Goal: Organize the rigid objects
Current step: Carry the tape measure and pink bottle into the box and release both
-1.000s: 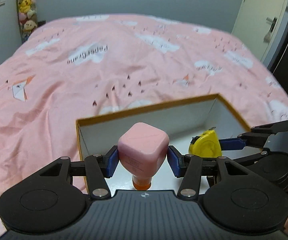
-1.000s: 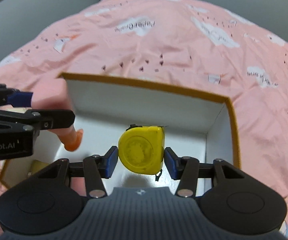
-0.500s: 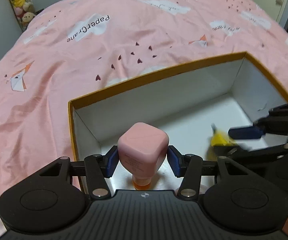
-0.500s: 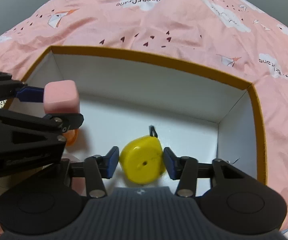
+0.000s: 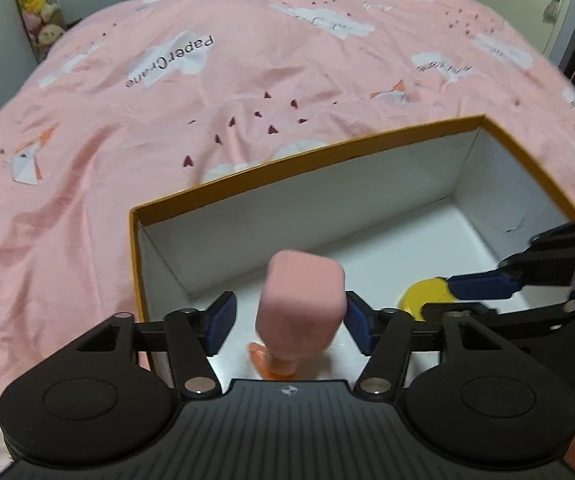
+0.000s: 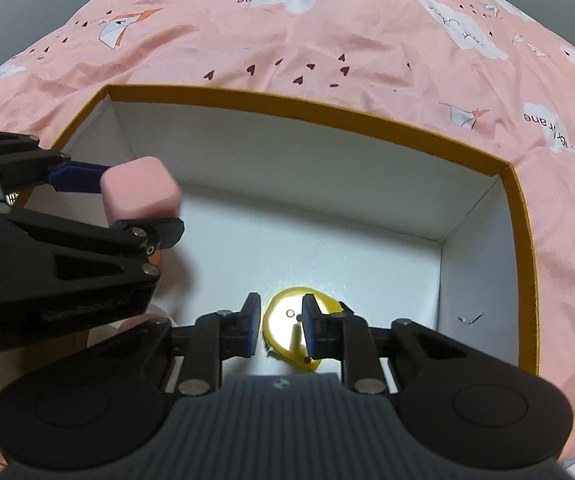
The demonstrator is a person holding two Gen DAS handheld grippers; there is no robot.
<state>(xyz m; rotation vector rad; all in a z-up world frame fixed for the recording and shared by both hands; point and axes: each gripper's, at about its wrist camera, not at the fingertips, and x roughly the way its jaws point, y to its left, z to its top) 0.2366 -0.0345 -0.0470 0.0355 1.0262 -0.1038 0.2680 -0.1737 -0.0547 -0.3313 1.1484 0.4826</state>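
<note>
A pink bottle with an orange cap hangs cap-down inside the white box with the orange rim. My left gripper is open around it: a gap shows at the left pad, the right pad is near its side. In the right wrist view the bottle sits between the left gripper's fingers. A yellow tape measure lies on the box floor. My right gripper is above it, jaws narrow, not holding it. The tape measure also shows in the left wrist view.
The box sits on a bed with a pink printed cover. Plush toys stand by the wall at the far left. A door is at the far right.
My left gripper opened and the pink bottle dropped lower and tilted. My right gripper let go of the tape measure, which now lies on the box floor, and its jaws narrowed.
</note>
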